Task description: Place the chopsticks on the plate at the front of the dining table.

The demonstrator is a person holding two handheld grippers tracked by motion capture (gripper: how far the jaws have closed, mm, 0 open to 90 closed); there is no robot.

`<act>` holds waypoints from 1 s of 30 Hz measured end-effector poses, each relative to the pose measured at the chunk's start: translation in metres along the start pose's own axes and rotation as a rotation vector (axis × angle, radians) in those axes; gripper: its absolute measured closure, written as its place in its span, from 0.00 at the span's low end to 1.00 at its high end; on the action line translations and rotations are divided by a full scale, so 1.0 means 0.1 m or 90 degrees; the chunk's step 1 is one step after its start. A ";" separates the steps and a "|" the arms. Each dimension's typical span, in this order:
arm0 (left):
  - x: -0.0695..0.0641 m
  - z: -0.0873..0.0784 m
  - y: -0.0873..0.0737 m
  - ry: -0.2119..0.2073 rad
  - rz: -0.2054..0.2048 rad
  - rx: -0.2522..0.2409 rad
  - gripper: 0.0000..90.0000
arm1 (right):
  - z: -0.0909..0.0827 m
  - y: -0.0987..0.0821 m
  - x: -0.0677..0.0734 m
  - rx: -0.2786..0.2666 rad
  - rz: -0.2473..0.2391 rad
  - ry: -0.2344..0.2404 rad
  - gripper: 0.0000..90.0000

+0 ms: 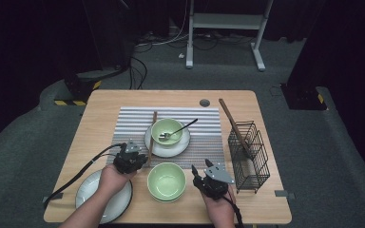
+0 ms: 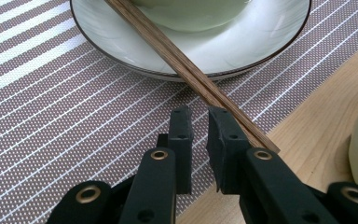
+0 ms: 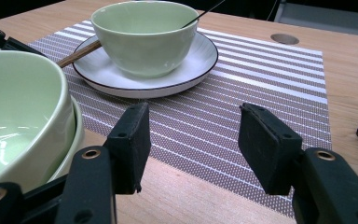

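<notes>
pale green bowl [image 1: 167, 129] on a white plate [image 3: 193, 63] rimmed in dark brown; second pale green bowl [image 1: 166, 181]; grey-brown placemat [image 1: 204, 135] with white stripes; brown wooden chopsticks [image 2: 191, 74]; black wire basket [image 1: 249, 156]; light wood table [image 1: 100, 118]; black grippers.
</notes>
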State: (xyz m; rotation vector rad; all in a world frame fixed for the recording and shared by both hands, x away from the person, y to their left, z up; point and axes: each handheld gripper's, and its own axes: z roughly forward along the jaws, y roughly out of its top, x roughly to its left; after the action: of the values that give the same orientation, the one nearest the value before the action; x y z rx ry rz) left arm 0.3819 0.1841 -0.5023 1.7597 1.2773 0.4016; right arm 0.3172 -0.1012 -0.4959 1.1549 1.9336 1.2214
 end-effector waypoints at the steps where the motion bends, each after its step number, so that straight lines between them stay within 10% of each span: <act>1: 0.00 0.00 0.00 0.001 0.001 0.000 0.88 | 0.00 0.00 0.00 0.000 -0.001 0.001 0.48; 30: 0.22 -0.52 0.01 0.016 -0.019 -0.097 0.72 | 0.02 -0.01 0.01 0.007 -0.006 -0.001 0.48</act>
State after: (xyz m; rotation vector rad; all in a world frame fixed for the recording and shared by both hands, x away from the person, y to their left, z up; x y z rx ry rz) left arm 0.3558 0.2279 -0.4783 1.6113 1.2559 0.4925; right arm 0.3176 -0.1001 -0.4978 1.1498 1.9450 1.2064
